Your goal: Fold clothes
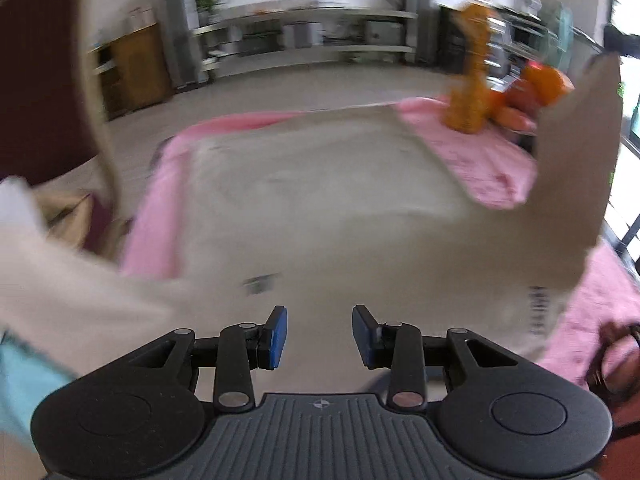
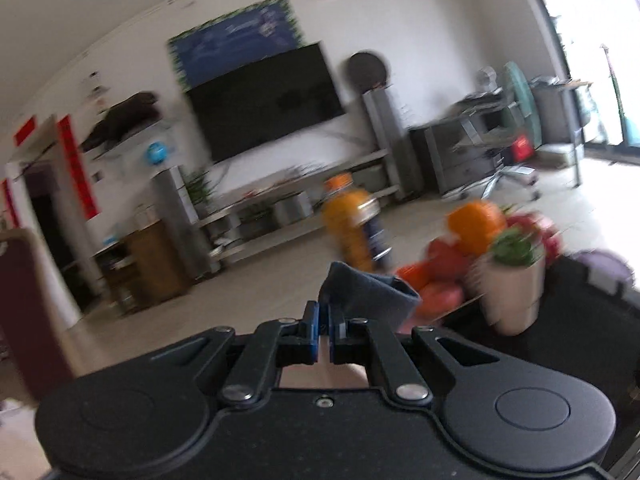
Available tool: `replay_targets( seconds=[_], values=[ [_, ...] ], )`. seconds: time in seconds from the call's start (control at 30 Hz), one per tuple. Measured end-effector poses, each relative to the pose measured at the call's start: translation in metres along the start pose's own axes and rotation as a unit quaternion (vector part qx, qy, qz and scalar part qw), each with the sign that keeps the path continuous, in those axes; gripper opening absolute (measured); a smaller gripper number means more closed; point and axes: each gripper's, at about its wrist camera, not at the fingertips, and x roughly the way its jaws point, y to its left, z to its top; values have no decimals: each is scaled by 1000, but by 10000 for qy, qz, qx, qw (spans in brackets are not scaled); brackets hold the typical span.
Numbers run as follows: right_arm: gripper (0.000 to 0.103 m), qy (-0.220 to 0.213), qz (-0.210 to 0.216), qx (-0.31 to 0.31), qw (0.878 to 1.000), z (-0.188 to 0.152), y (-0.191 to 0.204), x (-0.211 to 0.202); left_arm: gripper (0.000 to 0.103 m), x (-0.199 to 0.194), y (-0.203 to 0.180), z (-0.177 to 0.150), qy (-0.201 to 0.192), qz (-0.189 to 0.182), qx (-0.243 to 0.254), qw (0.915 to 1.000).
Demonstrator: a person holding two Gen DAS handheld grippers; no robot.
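Observation:
A beige garment [image 1: 320, 200] lies spread over a pink cloth [image 1: 476, 152] on the table in the left wrist view. One sleeve [image 1: 576, 152] rises at the right, another sleeve [image 1: 72, 280] trails off to the left. My left gripper [image 1: 319, 334] hovers open over the near hem, nothing between its blue pads. In the right wrist view my right gripper [image 2: 325, 320] is shut on a bunched fold of grey-looking cloth [image 2: 368, 292], raised well above the table. Both views are motion-blurred.
An orange drink bottle [image 2: 354, 228], a pile of oranges and red fruit [image 2: 472, 240] and a white pot with a green plant [image 2: 514, 284] stand at the table's far right. A dark red chair [image 1: 36, 68] is at the left. A TV wall stands beyond.

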Motion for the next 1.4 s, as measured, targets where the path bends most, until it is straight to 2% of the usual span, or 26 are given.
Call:
replay_targets(
  seconds=[0.13,0.23,0.27,0.37,0.43,0.53,0.73,0.8,0.93,1.03,1.1,1.13,1.23,1.33,1.37,1.4],
  values=[
    [4,340,325,3,9989,-41,60,4,34,1,60,-18,-118,161,-877,9959],
    [5,597,563,-13,9966,-75,105,8,34,7,90,-28,-138,31,-1499,9886],
    [5,764,666,-104,9948,-77,109,10,34,10,97,-29,-98,-32,-1655,9862],
    [7,1260,974,-378,9865,-82,120,14,34,8,107,-31,-219,-32,-1869,9821],
    [21,1588,1176,-559,9787,-86,127,17,34,5,110,-34,-286,-90,-1948,9804],
    [24,2065,1465,-818,9640,-90,136,21,34,11,110,-33,-144,-315,-2061,9779],
    [42,2254,1221,-231,9663,-44,48,27,34,33,95,-17,212,-579,-1900,9799],
    [48,2455,1114,63,9629,-41,12,37,36,43,90,-7,346,-703,-1859,9794],
    [48,2972,1079,810,9452,-69,-45,68,38,75,84,11,689,-870,-1911,9753],
    [48,3035,1198,1524,9329,-98,-85,81,38,97,80,17,898,-720,-1906,9749],
    [48,3232,1042,1946,9202,-111,-102,88,38,108,77,17,1001,-604,-1845,9759],
    [48,3277,1003,2005,9178,-112,-103,88,38,114,75,17,1058,-574,-1814,9760],
    [48,3034,1034,1742,9311,-103,-102,86,35,128,69,15,1218,-478,-1741,9760],
    [48,2972,828,1448,9401,-104,-98,87,33,129,55,16,1100,-312,-1356,9841],
    [48,2997,785,1417,9402,-106,-97,88,24,128,50,16,1040,-288,-1177,9872],
    [48,3017,741,1387,9403,-108,-96,89,3,126,45,15,959,-306,-1014,9897]
  ],
)
